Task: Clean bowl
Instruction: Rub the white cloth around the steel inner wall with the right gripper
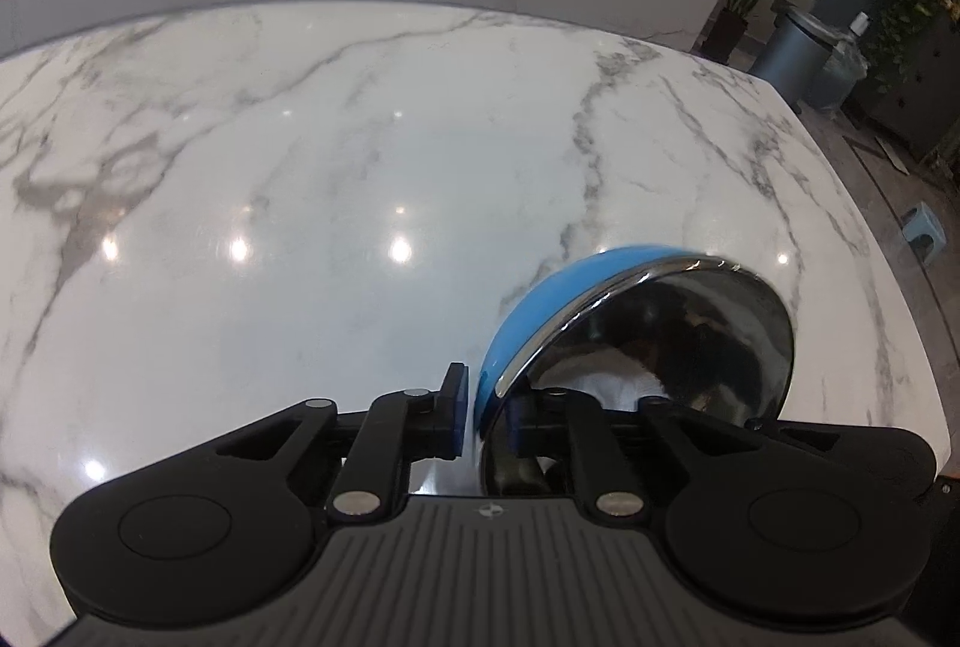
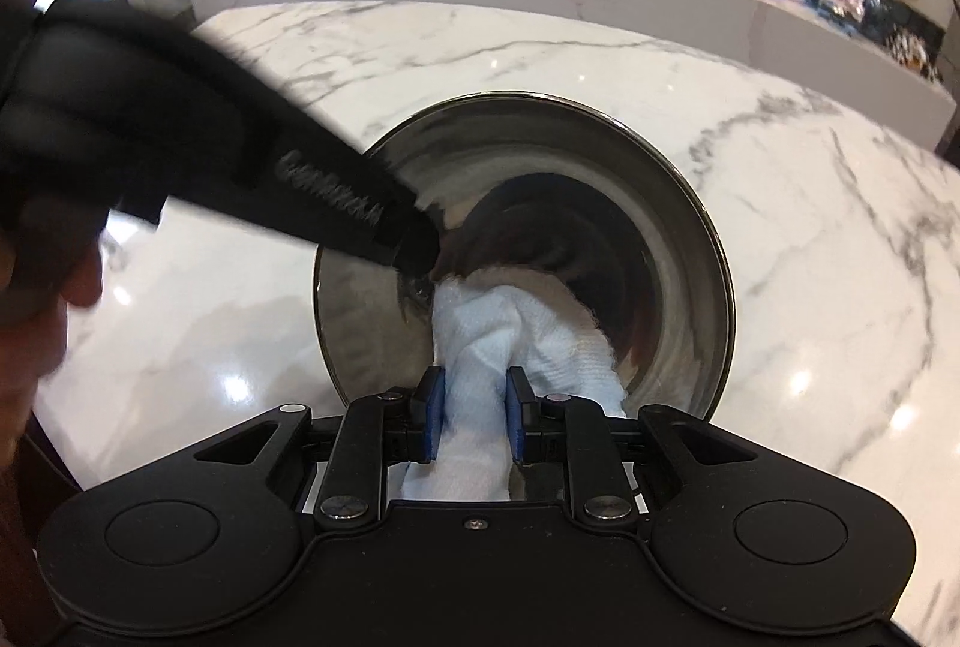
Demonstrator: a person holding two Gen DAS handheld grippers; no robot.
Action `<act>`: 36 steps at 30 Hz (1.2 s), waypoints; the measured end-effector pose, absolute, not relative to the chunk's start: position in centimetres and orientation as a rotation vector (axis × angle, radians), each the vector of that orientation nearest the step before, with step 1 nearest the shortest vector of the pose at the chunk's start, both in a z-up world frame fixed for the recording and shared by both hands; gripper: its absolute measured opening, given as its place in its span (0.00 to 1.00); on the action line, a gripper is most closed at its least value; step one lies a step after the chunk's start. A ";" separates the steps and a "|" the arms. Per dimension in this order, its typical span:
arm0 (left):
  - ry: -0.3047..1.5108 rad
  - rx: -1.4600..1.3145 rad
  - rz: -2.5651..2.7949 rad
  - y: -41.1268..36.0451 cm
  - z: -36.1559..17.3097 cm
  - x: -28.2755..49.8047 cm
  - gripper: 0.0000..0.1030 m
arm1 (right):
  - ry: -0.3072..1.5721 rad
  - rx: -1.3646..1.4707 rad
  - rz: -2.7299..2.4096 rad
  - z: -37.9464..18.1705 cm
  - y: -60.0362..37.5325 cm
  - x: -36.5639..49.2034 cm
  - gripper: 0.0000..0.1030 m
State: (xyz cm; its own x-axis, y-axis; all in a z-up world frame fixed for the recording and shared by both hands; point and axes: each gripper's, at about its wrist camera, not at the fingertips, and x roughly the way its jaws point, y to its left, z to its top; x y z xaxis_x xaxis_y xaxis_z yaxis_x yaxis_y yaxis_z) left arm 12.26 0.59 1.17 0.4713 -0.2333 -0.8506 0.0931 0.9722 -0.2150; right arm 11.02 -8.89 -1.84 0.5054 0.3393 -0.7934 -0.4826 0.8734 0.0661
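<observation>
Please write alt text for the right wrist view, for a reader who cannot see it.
The right gripper holds a white cloth inside a tilted steel bowl over a marble table. The left gripper reaches the bowl's rim from the left.

Most of the white marble surface (image 1: 300,167) is left open toward its far edge and left side. Passage near the right edge is blocked by the tilted blue-and-steel bowl (image 1: 648,335), whose mouth is filled by a white cloth (image 2: 516,323) and the left gripper (image 2: 414,251).
</observation>
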 end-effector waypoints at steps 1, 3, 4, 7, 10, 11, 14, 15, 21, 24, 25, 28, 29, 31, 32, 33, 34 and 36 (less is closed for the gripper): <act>1.069 -0.155 -0.197 0.7 0.9 12.1 0.25 | 0.918 -0.151 0.496 -1.9 -9.2 11.2 0.18; 1.079 -0.169 -0.179 0.9 0.3 11.5 0.26 | 0.919 -0.127 0.490 -1.9 -9.4 11.2 0.18; 1.076 -0.180 -0.176 1.0 0.1 11.3 0.29 | 0.918 -0.124 0.488 -2.0 -9.4 11.4 0.17; 1.059 -0.200 -0.172 1.3 -0.1 10.7 0.28 | 0.912 -0.117 0.488 -2.1 -9.5 11.3 0.17; 1.061 -0.229 -0.202 1.4 -0.1 10.7 0.10 | 0.913 -0.109 0.488 -2.1 -9.5 11.4 0.17; 1.072 -0.221 -0.213 1.2 0.1 10.9 0.08 | 0.919 -0.097 0.491 -2.1 -9.6 11.4 0.18; 1.095 -0.185 -0.219 0.6 0.9 11.4 0.05 | 0.966 -0.037 0.515 -1.9 -9.9 11.7 0.19; 1.102 -0.182 -0.223 0.5 1.2 11.6 0.05 | 0.982 -0.015 0.528 -1.8 -10.0 11.7 0.19; 1.127 -0.087 -0.225 -0.8 2.6 12.3 0.06 | 1.026 0.077 0.567 -1.3 -10.5 11.2 0.19; 1.132 -0.063 -0.227 -1.4 2.3 12.5 0.05 | 1.013 0.026 0.548 -1.0 -10.2 11.0 0.19; 1.136 -0.057 -0.227 -1.5 2.2 12.5 0.05 | 1.012 0.005 0.544 -1.0 -10.1 10.9 0.19; 1.139 -0.050 -0.228 -1.6 1.9 12.7 0.05 | 1.018 -0.016 0.544 -1.2 -10.5 10.5 0.18; 1.139 -0.041 -0.228 -1.7 1.9 12.7 0.05 | 1.016 -0.025 0.542 -1.3 -10.6 10.4 0.18; 1.139 -0.025 -0.229 -1.9 1.8 12.7 0.05 | 1.012 -0.048 0.536 -1.3 -10.7 10.3 0.18; 1.140 -0.021 -0.228 -1.9 1.9 12.7 0.05 | 1.008 -0.066 0.526 -1.3 -10.7 10.1 0.17; 1.142 -0.018 -0.229 -2.0 1.8 12.7 0.05 | 1.003 -0.082 0.513 -1.3 -10.6 10.0 0.17; 1.144 -0.019 -0.229 -1.9 1.8 12.8 0.05 | 0.997 -0.098 0.496 -1.3 -10.6 9.7 0.16; 1.144 -0.018 -0.223 -1.8 1.7 12.8 0.06 | 0.985 -0.124 0.454 -1.1 -10.8 9.3 0.16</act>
